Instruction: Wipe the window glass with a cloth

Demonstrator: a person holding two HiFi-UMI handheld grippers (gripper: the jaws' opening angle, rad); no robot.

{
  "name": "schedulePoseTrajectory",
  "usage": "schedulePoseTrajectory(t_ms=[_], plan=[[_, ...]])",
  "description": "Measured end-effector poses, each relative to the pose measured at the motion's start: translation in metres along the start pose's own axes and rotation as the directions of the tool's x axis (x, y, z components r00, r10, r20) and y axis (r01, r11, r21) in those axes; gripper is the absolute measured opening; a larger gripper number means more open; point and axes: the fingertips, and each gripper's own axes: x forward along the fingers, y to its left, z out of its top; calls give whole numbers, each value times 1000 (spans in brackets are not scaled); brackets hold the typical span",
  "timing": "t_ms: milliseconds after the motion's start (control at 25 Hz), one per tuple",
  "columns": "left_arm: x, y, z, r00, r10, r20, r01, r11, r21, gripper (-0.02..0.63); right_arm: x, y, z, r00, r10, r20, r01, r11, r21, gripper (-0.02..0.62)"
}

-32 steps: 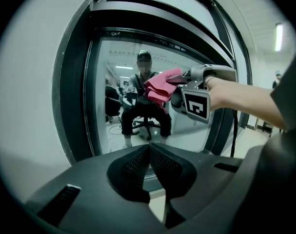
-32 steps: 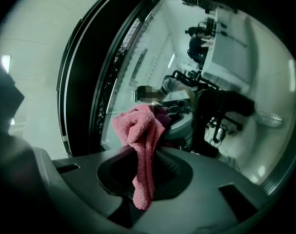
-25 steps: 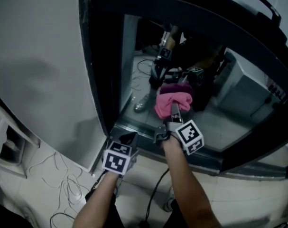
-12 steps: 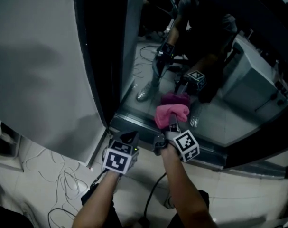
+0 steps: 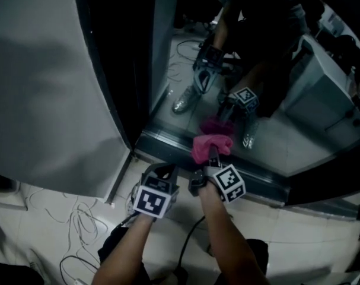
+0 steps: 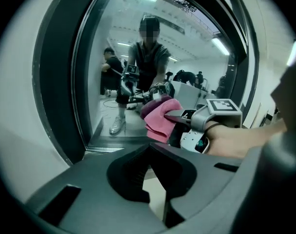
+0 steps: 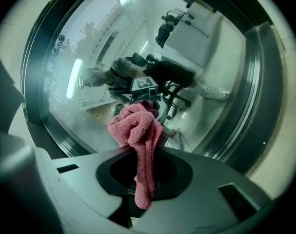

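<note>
Head view, right tongs [image 5: 214, 155] gripping cloth [image 5: 210, 142], at glass [image 5: 286, 136] lower edge

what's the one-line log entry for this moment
right gripper: shut on cloth | cloth: pressed on window glass, low near frame | left gripper: shut, empty, off the glass

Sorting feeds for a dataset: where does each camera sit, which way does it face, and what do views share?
Head view: on the person's head, facing steeply down at the window glass; forearms, left gripper and right gripper show.
Left gripper view: on the left gripper, facing the glass along its shut, empty jaws; the right hand shows.
Right gripper view: on the right gripper, facing the glass along jaws clamped on the pink cloth.
Shared: the cloth at the glass.
</note>
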Motion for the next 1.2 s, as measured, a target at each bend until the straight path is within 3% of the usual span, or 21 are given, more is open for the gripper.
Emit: schedulePoseTrajectory(t_ms=[680,1040,1200], plan=[[21,3,-16,997,-28,-70,25,999,-44,0,23,-106,-63,984,-170,-60,176,979,102,40],[19,5,-21,996,-28,-85,24,998,-56,0,21,-150,-89,956,-275,-98,290,939,187,40],[17,6,-21,996,-24,-85,19,998,-61,0,22,-154,-109,950,-280,-139,305,929,211,40]])
